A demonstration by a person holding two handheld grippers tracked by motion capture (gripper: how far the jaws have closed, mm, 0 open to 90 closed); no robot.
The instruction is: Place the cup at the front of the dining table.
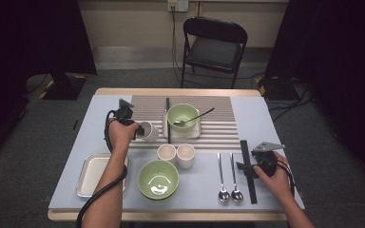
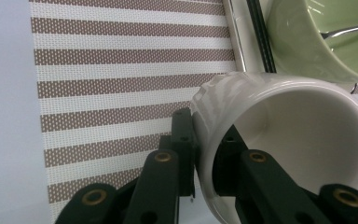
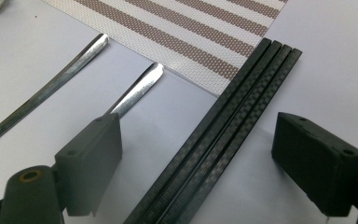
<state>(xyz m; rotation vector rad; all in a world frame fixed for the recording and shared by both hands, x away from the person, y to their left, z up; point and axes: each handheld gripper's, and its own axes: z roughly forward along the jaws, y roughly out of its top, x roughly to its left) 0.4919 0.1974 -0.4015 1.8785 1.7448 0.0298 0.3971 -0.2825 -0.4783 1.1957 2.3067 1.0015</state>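
Note:
My left gripper [image 1: 140, 129] is shut on the wall of a white cup [image 1: 149, 131], over the left part of the striped placemat [image 1: 147, 107]. In the left gripper view one jaw presses the outside of the white cup [image 2: 284, 140] and the other sits inside its rim, with the cup's mouth tilted toward the camera. At the right of the table my right gripper [image 1: 244, 167] stands open astride a bundle of black chopsticks [image 1: 248, 171]. In the right gripper view the chopsticks [image 3: 223, 126] lie between the two pads, which do not touch them.
A green bowl [image 1: 182, 116] holding a spoon sits on a small tray on the placemat, beside a black chopstick [image 1: 168, 118]. Two white cups [image 1: 166, 153] [image 1: 185, 156], a second green bowl [image 1: 158, 179], a steel tray [image 1: 95, 173] and two spoons [image 1: 229, 176] lie near the front. A chair [image 1: 214, 47] stands behind the table.

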